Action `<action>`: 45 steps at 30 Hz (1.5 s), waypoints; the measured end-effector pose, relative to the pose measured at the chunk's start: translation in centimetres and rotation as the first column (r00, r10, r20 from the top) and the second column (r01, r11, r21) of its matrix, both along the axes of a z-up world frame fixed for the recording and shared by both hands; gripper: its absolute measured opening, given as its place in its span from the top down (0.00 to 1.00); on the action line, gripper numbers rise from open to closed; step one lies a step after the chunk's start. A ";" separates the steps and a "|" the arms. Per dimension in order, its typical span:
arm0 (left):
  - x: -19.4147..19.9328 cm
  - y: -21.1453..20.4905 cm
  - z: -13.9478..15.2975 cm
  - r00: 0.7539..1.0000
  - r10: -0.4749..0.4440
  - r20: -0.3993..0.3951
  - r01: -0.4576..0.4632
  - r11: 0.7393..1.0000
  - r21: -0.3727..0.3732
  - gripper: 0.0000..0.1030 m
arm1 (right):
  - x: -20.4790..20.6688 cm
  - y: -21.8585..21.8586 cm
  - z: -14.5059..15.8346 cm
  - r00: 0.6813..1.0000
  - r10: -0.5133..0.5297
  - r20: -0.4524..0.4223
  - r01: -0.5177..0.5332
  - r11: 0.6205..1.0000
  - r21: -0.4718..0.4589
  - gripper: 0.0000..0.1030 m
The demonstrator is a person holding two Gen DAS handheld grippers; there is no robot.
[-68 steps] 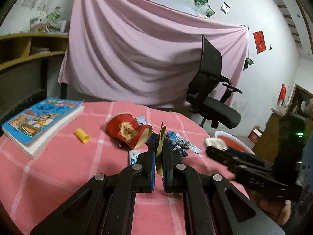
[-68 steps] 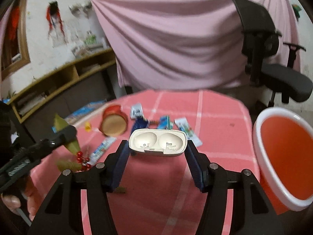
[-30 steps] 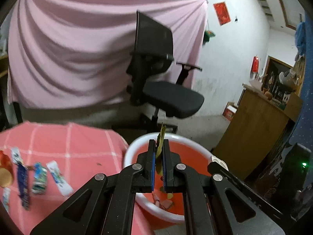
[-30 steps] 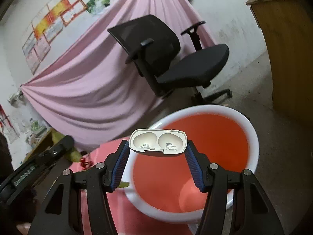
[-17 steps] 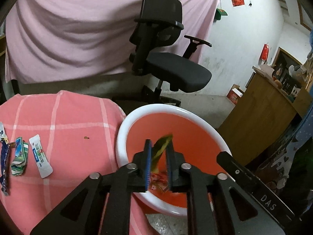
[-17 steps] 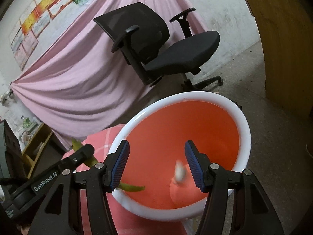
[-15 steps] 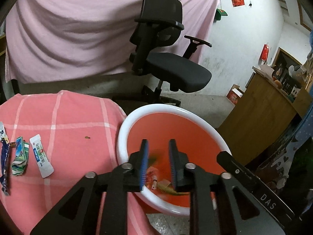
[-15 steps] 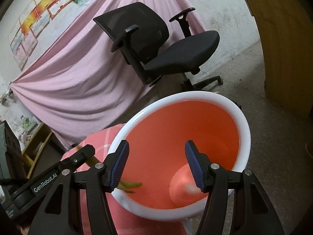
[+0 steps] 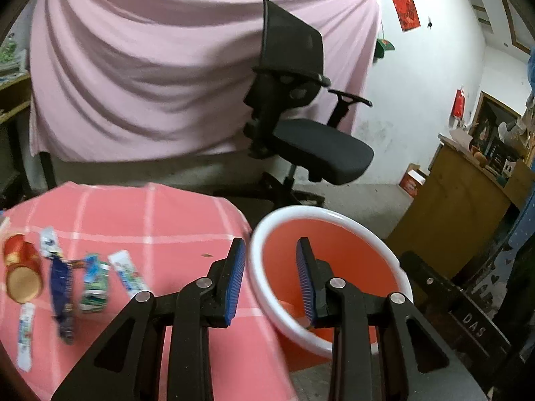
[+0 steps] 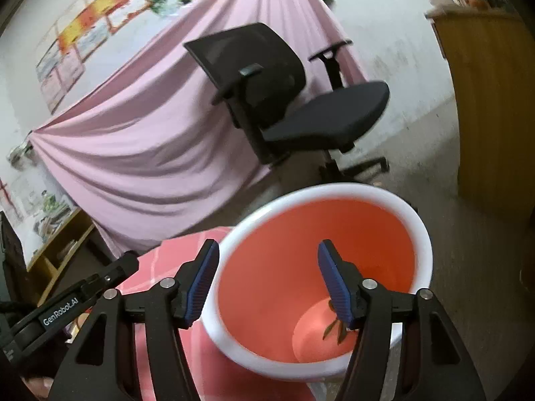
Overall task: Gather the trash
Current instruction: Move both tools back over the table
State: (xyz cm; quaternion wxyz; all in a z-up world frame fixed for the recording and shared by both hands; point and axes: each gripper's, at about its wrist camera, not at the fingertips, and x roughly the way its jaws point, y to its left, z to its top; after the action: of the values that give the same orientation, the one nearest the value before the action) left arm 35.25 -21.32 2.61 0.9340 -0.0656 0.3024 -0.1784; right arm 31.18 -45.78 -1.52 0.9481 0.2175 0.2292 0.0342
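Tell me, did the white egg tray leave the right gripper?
Yes. The right gripper is open and empty over the red bin; the tray dropped toward its bottom, where only dark scraps show.

The letters "DAS" were seen in pale print on the black body of the right gripper (image 9: 468,320), where it entered the left wrist view at the lower right. The word "GenRobot.AI" was printed in white on the black body of the left gripper (image 10: 63,310), at the lower left of the right wrist view. Print was carried by the wrappers (image 9: 93,284) that lay on the pink checked cloth (image 9: 150,220), but it was too blurred to be read. The same was found for the red paper sign (image 9: 405,11) and for the posters (image 10: 90,43) on the wall.
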 end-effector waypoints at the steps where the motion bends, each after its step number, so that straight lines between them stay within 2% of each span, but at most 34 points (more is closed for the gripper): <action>1: -0.2 0.5 0.3 1.000 0.008 0.010 -0.008 1.000 0.001 0.74 | -0.1 0.4 0.3 1.000 0.005 0.014 -0.005 1.000 -0.006 0.39; 4: -1.7 2.7 1.2 0.998 0.039 0.058 -0.040 0.999 0.012 0.71 | -0.3 1.8 1.3 0.998 0.026 0.052 -0.025 1.000 -0.015 0.39; 7: -3.3 5.3 1.9 0.991 0.076 0.107 -0.079 0.997 0.016 0.61 | -0.4 3.5 2.1 0.995 0.053 0.089 -0.051 0.998 -0.023 0.37; 10: -4.4 7.6 2.2 0.985 0.115 0.133 -0.118 0.993 0.019 0.58 | -0.5 5.4 2.7 0.989 0.083 0.126 -0.079 0.996 -0.030 0.26; 12: -5.4 9.7 2.4 0.978 0.152 0.146 -0.157 0.987 0.023 0.57 | -0.7 6.7 3.0 0.983 0.106 0.148 -0.101 0.994 -0.040 0.25; 14: -6.2 11.6 2.5 0.969 0.189 0.162 -0.194 0.981 0.017 0.45 | -0.8 8.3 3.4 0.976 0.134 0.174 -0.126 0.991 -0.054 0.23; 15: -6.7 12.5 2.5 0.962 0.210 0.175 -0.215 0.976 0.012 0.43 | -0.9 9.2 3.5 0.970 0.150 0.190 -0.141 0.988 -0.062 0.22; 18: -8.0 14.8 2.4 0.944 0.255 0.210 -0.263 0.965 0.010 0.38 | -1.2 11.3 3.9 0.958 0.177 0.224 -0.159 0.982 -0.097 0.12; 19: -8.3 15.5 2.3 0.939 0.267 0.218 -0.277 0.961 0.014 0.33 | -1.3 12.2 4.0 0.954 0.185 0.235 -0.162 0.980 -0.113 0.03; 20: -8.9 16.4 2.1 0.932 0.280 0.229 -0.292 0.956 0.018 0.26 | -1.6 12.8 4.0 0.952 0.188 0.243 -0.162 0.979 -0.123 0.00; 27: -11.0 20.5 0.7 0.908 0.331 0.255 -0.347 0.938 0.017 0.20 | -2.2 16.7 4.0 0.930 0.258 0.261 -0.201 0.953 -0.227 0.00; 29: -11.6 21.7 0.1 0.897 0.357 0.262 -0.369 0.929 -0.001 0.10 | -2.6 17.5 4.0 0.922 0.273 0.274 -0.204 0.945 -0.254 0.00; 30: -11.9 22.3 -0.1 0.891 0.367 0.266 -0.378 0.926 -0.009 0.08 | -2.7 17.9 4.0 0.917 0.281 0.282 -0.205 0.941 -0.270 0.00; 33: -12.8 23.7 -0.9 0.872 0.398 0.285 -0.407 0.913 -0.029 0.07 | -3.1 18.9 3.8 0.905 0.301 0.300 -0.207 0.929 -0.308 0.00; 39: -14.9 24.8 -2.2 0.845 0.419 0.332 -0.442 0.897 -0.006 0.07 | -3.8 21.0 3.3 0.886 0.339 0.316 -0.211 0.902 -0.376 0.00; 45: -15.2 26.1 -2.9 0.851 0.425 0.309 -0.441 0.897 -0.020 0.07 | -3.8 23.2 2.4 0.880 0.386 0.276 -0.236 0.861 -0.450 0.00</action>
State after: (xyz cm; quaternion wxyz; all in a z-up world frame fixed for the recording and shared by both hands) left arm 20.06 4.75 -0.26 0.9868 -0.0794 0.1361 0.0365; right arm 27.39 -22.57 0.89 0.9791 -0.0328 0.0879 0.1802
